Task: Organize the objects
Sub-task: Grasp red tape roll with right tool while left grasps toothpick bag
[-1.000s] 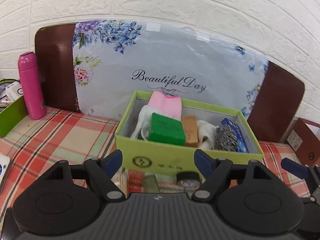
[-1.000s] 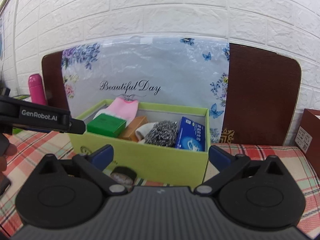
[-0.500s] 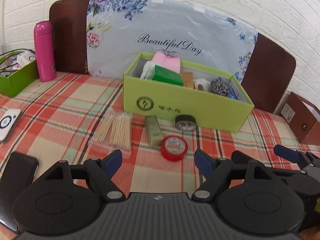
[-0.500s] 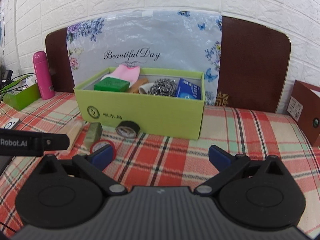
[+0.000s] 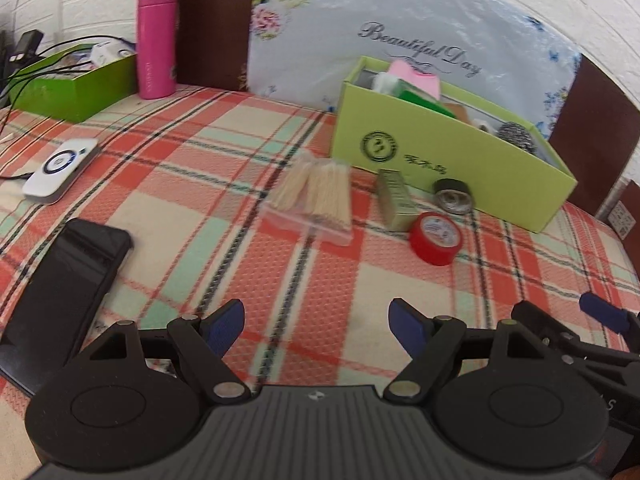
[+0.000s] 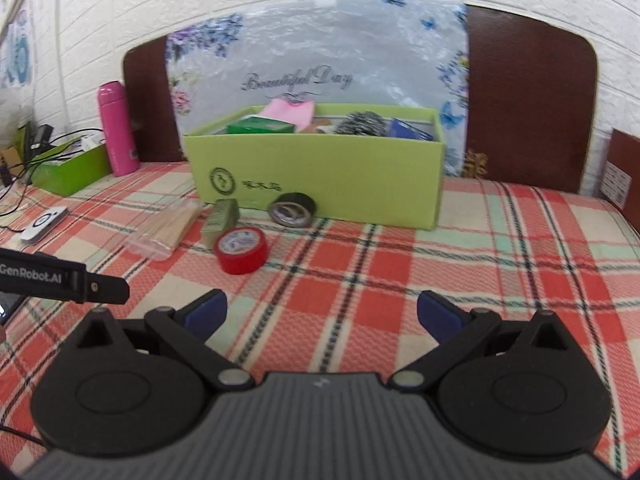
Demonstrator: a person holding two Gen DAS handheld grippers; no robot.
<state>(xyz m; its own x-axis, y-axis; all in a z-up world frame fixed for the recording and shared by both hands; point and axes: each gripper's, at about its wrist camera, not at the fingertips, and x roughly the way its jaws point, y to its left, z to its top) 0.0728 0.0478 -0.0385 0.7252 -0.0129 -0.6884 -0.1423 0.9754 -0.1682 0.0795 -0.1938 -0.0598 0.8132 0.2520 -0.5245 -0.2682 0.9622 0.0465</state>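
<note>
Four items outside box [image 6: 320, 184]: toothpicks [image 5: 316, 200], green pack [image 5: 394, 204], black tape [image 6: 291, 210], red tape [image 6: 241, 250]. Left gripper [image 5: 318, 330] and right gripper [image 6: 322, 314] both wide open, empty. Suggest right pinches red tape's wall, then lifts clear of rim.

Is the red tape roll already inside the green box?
No. The red tape roll lies on the plaid cloth in front of the green box, beside the black tape roll.
</note>
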